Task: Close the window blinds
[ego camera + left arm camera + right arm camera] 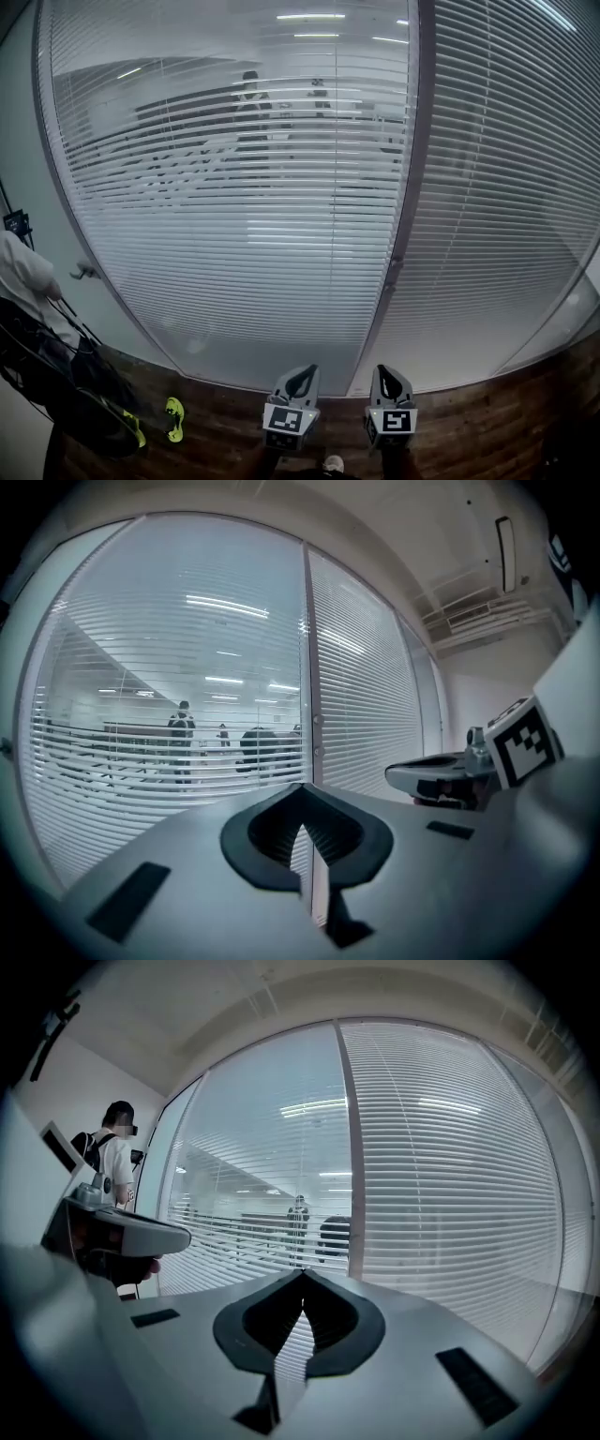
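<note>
1. Head view caught both tools low in the frame over the wooden floor (225, 433). The left hand-held gripper (302, 373) and the right hand-held gripper (390, 371) sat side by side, near each other but not touching, and both aimed at the window.
2. Left gripper view: the jaws were pressed together at the tips, with nothing held between them.
3. Right gripper view: same story, with the jaws closed tip to tip and empty.
4. The window blinds (234, 216) hung straight ahead, well apart from both tools, and neither one touched a slat.
5. On the left pane the slats stood open enough to see through. Ceiling lights and a couple of dark figures (251, 103) showed in the room beyond.
6. The right-pane blinds (506, 206) looked denser, and very little came through them.
7. A vertical frame post (404, 187) split the two panes, and both tools pointed roughly at its foot.
8. Off to the left, a person (23, 272) in a white top with a dark backpack stood by the wall. Yellow-green shoes (173, 419) showed on the floor there.
</note>
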### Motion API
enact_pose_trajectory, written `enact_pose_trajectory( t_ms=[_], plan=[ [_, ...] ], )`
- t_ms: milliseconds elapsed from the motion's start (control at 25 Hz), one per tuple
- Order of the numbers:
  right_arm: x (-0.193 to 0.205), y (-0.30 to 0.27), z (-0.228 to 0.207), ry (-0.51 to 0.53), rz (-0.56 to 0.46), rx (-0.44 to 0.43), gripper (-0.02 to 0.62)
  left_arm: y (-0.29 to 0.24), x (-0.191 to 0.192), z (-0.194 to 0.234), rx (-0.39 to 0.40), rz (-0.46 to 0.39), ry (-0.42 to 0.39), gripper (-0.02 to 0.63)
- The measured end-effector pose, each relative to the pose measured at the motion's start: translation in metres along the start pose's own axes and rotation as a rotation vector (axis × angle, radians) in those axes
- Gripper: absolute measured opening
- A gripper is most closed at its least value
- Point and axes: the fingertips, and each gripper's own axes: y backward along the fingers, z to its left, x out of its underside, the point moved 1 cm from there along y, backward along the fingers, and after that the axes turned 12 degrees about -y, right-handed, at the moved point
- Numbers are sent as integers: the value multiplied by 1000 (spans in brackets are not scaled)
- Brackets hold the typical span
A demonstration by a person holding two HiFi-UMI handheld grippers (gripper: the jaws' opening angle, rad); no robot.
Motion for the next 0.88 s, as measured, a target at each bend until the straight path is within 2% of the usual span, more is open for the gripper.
enact_pose_trajectory(
  t_ms=[160,360,600,760,880],
  plan=[
    [16,-12,-7,-7,23,-13,3,-11,16,-1,-6,24,7,0],
    [24,19,27,-19,43,-15,3,37,23,2,-30,36,10,0],
    [8,-45,-10,-18,6,-46,3,-32,22,15,-83,52,14,0],
    [2,-63,-20,-14,24,-48,3,-48,9,25,-114,58,18,0],
    [5,-73,-26,3,-11,-84,3,-58,6,29,-135,48,16,0]
  ],
)
